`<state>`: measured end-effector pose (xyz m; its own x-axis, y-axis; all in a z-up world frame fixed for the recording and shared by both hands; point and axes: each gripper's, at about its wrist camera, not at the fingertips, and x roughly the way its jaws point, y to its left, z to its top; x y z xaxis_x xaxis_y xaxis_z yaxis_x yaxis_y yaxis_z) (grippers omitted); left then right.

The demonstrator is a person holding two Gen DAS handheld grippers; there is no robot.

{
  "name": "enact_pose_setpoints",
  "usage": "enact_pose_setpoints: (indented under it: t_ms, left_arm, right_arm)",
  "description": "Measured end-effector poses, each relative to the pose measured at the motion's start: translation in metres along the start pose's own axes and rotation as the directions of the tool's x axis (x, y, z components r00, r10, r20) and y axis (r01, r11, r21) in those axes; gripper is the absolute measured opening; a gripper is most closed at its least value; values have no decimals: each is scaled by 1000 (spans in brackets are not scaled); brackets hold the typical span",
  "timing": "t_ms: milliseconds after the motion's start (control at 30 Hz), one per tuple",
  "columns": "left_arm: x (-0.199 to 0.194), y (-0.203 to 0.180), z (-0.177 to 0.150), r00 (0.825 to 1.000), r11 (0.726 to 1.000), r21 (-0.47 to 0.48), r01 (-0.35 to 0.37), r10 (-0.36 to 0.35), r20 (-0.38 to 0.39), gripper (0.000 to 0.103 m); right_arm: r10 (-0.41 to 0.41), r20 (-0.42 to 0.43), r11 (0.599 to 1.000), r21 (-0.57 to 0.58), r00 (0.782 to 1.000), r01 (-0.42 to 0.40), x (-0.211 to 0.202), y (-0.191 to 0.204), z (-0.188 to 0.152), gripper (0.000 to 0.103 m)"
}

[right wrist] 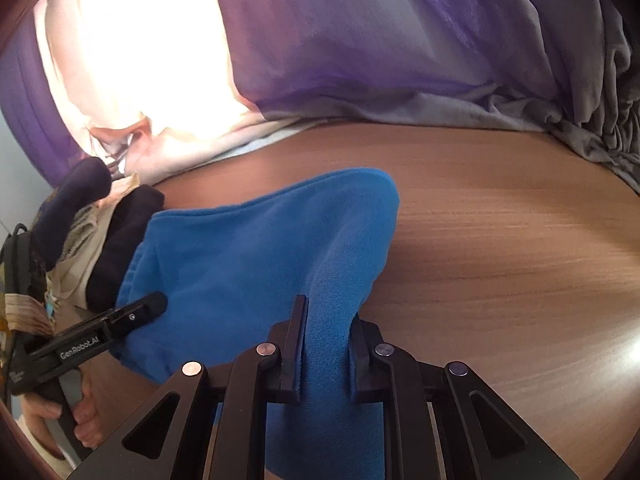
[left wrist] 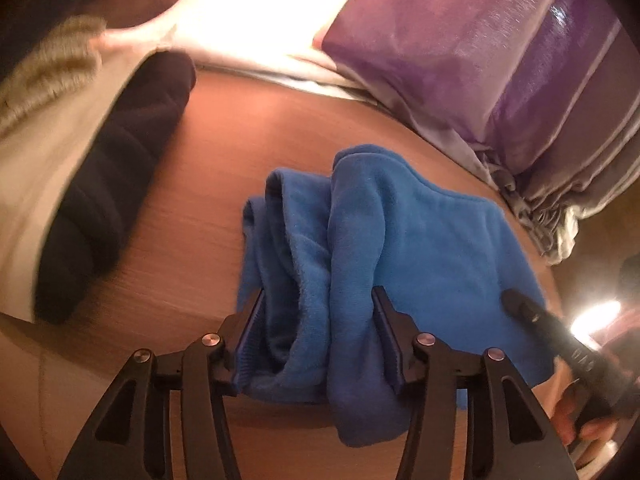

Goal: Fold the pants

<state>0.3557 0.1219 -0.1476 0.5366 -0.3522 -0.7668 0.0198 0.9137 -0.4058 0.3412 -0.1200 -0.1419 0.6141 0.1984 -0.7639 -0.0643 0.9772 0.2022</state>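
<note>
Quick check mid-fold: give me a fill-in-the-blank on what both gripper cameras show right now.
1. The pants are ____ in colour.
2. They lie on a ____ table.
3. The right gripper is shut on the ____.
4. Behind the table hangs ____ fabric.

Missing words: blue; wooden; pants; purple

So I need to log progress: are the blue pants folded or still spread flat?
Folded, loosely. The blue pants lie doubled into bunched layers on the wooden table, with fabric running up between the fingers of both tools.
</note>
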Motion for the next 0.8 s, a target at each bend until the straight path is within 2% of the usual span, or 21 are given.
enact_pose_setpoints:
  t_ms: [133, 233, 267, 333, 400, 567, 800]
  left_arm:
    - [3, -2, 0, 1000, 1000, 27, 4, -4, -8, 52]
    - [4, -5, 1, 1000, 999, 34, -1, 2, -11, 50]
    - [4, -6, 2, 1000, 1000, 28, 15, -15, -17, 40]
    - [4, -8, 4, 1000, 1000, 3, 19, -19, -19, 35]
    - [0, -13, 4, 1000, 1000, 30, 6, -6, -2, 31]
    - [-14, -18, 3, 999, 1000, 22, 22, -23, 29, 28]
    - [-55, -38, 10, 992, 995, 94, 16, -28, 126, 28]
  right_arm:
    - [20, -47, 998, 53, 999, -17, 13, -8, 0, 29]
    - [43, -62, 995, 89, 997, -37, 22, -16, -3, 31]
    - [50, -56, 994, 97, 997, -45, 23, -17, -4, 31]
    - [43, -41, 996, 82, 998, -40, 21, -15, -4, 23]
    - [28, -16, 997, 67, 999, -27, 14, -11, -3, 20]
    - [19, 41, 999, 38, 999, -20, -8, 0, 3, 18]
    - [29, 124, 999, -16, 992, -27, -45, 15, 8, 17]
